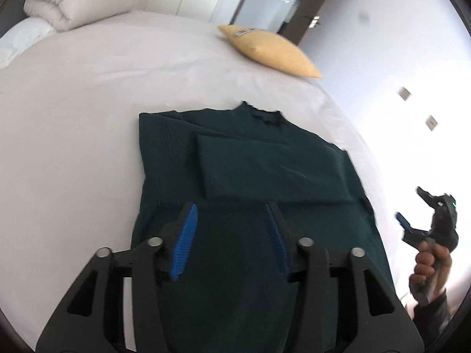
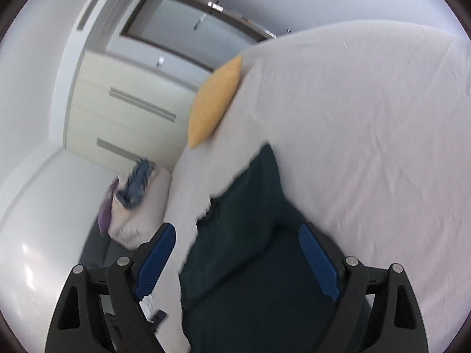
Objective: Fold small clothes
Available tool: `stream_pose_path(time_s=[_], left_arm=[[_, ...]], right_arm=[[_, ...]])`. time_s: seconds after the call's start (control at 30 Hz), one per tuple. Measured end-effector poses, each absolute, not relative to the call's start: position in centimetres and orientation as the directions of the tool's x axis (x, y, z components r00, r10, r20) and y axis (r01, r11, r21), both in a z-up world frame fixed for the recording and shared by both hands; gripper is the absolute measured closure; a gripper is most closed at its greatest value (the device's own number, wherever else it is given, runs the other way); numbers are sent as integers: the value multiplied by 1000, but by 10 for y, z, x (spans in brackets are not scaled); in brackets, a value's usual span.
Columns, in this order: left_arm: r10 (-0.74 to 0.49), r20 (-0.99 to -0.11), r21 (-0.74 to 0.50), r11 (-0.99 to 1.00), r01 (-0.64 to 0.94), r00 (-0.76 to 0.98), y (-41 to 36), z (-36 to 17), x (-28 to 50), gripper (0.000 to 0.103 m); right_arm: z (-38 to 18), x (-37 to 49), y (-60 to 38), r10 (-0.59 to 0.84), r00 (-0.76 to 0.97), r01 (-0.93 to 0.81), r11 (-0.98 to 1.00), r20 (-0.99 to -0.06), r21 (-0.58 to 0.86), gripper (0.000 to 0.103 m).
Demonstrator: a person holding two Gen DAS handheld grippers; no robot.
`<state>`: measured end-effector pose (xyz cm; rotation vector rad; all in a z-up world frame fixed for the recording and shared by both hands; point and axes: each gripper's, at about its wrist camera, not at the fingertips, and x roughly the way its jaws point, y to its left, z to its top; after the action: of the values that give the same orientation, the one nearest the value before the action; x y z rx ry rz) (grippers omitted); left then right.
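Observation:
A dark green sweater lies flat on the pale bed sheet, collar at the far end, one sleeve folded across the chest. My left gripper hangs open above the sweater's lower half and holds nothing. The right gripper shows at the right edge of the left wrist view, held in a hand beside the bed, its jaws apart. In the right wrist view the right gripper is open over the sweater near the bed's edge, empty.
A yellow cushion lies at the far side of the bed, also seen in the right wrist view. A folded cream duvet with blue cloth on it sits at the far left. A cream drawer unit stands by the wall.

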<state>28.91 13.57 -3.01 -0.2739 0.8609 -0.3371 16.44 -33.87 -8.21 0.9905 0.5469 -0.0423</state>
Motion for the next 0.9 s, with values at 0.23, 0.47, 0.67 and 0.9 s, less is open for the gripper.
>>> stream_pose_path(time_s=[0.23,0.47,0.67,0.9], left_arm=[[-388,-714,-367,916,160,582,161,-38,182,39],[-407,-750,-454,890,43,521,195,-77,122,39],[-465,-751,-530,848,-7,469,207,-104,89,39],[-500,-747,-568,823,-28,439,208,-120,84,39]], right_arm=[[-78,98,-307,190,811,279,706,-554,651,14],[-79,32,-300,103,751,323,804,-652,499,14],[-103,2,-306,149,705,353,774,-693,526,15],[-128,-6,-296,223,644,360,756,-732,547,17]])
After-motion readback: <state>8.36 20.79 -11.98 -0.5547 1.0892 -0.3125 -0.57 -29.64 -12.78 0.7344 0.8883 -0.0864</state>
